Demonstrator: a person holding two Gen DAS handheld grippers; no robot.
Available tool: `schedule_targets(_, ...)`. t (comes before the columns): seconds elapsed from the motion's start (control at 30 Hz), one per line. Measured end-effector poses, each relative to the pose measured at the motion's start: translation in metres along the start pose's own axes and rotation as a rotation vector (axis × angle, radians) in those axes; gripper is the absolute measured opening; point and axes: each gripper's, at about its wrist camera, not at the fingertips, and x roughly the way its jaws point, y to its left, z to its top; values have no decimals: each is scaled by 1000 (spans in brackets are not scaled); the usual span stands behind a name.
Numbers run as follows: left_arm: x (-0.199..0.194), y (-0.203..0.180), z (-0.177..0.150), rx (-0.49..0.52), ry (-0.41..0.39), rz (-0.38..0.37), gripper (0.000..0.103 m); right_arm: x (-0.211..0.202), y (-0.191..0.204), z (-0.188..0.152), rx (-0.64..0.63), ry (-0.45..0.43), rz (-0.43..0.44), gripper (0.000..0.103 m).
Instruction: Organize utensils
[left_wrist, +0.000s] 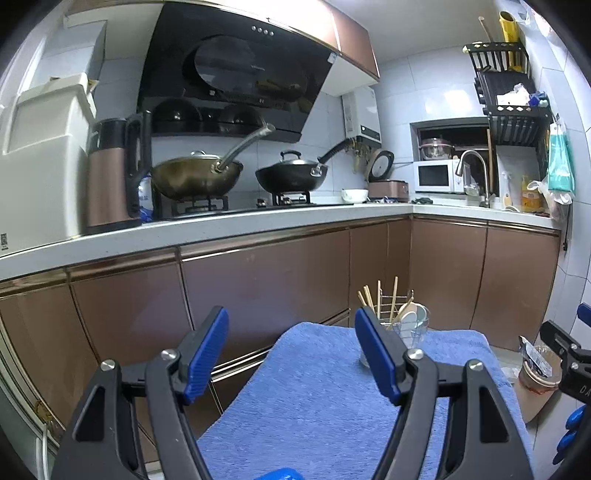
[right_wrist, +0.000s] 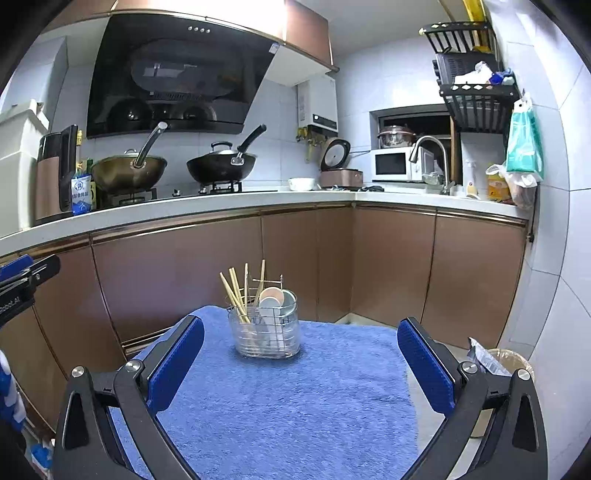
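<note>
Both the left gripper (left_wrist: 291, 354) and right gripper (right_wrist: 301, 362) have fingers spread, pinching nothing. The utensil holder (right_wrist: 267, 332) stands at twelve o'clock on the blue towel (right_wrist: 295, 406), holding chopsticks (right_wrist: 234, 295) and what look like spoons (right_wrist: 271, 297).

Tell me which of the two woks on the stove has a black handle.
The black lidded wok on the right burner; its handle is black, while the bronze-coloured wok to its left has a bare metal handle.
</note>
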Motion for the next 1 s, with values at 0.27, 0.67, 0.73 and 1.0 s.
schedule_targets(0.27,-18,8,-1,1,-25,9,69,-17,-3,3,-11,-25,-13,103)
schedule_targets(0.67,-34,13,2,-1,-54,24,69,-31,-3,6,-21,-56,-28,103)
schedule_targets(0.73,-35,14,2,-1,-58,25,69,-34,-4,6,-20,-62,-31,103)
schedule_targets(1.0,-44,16,5,-4,-78,24,69,-42,-9,10,-16,-81,-44,103)
